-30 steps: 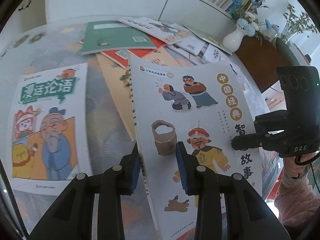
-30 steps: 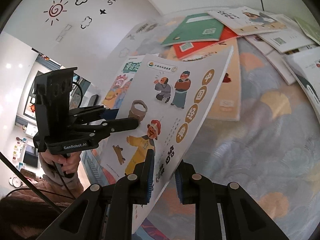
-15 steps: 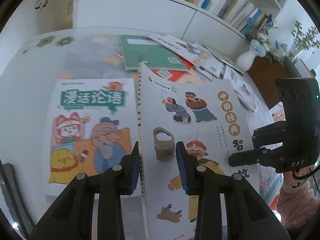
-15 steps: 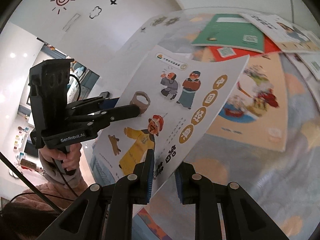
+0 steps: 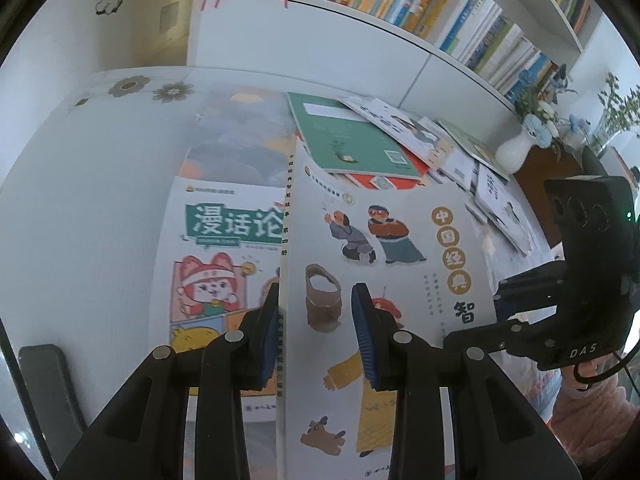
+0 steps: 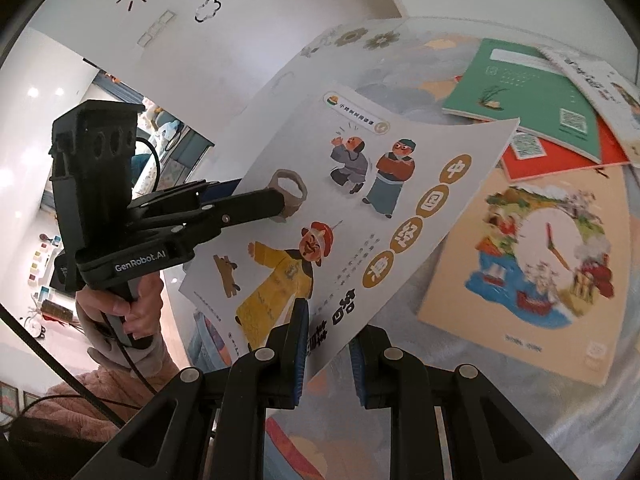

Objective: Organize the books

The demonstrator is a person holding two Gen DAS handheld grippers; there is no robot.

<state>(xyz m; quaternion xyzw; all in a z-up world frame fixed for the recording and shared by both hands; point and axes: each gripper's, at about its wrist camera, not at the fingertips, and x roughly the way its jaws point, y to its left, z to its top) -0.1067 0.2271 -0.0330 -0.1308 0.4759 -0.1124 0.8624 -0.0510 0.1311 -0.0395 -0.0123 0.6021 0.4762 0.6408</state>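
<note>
Holding the thin white paperback with cartoon figures in old Chinese dress (image 5: 384,280) in the air above the tabletop, both grippers share its weight. The left gripper (image 5: 316,332) straddles the spine edge, its blue pads set apart with the spine against the left pad; whether the right pad bears on the cover I cannot tell. The right gripper (image 6: 326,344) takes the opposite long edge, the sheet against its left pad, a gap showing at the other; its grip also cannot be confirmed.

To do this well, I judge the two hands should travel together and level, since the limp cover already bows between them. The likely target is the white paperback with a green title banner (image 5: 216,264), lying flat near the tabletop's near left edge, just under the held book's spine. Square the spines, lower flat, then let go.

The covers are glossy, thin and flexible. A green notebook (image 6: 532,96), a red one (image 6: 560,152) and a cream picture book with a clock (image 6: 532,272) lie loosely overlapped toward the far edge on a patterned cloth (image 6: 400,420).
</note>
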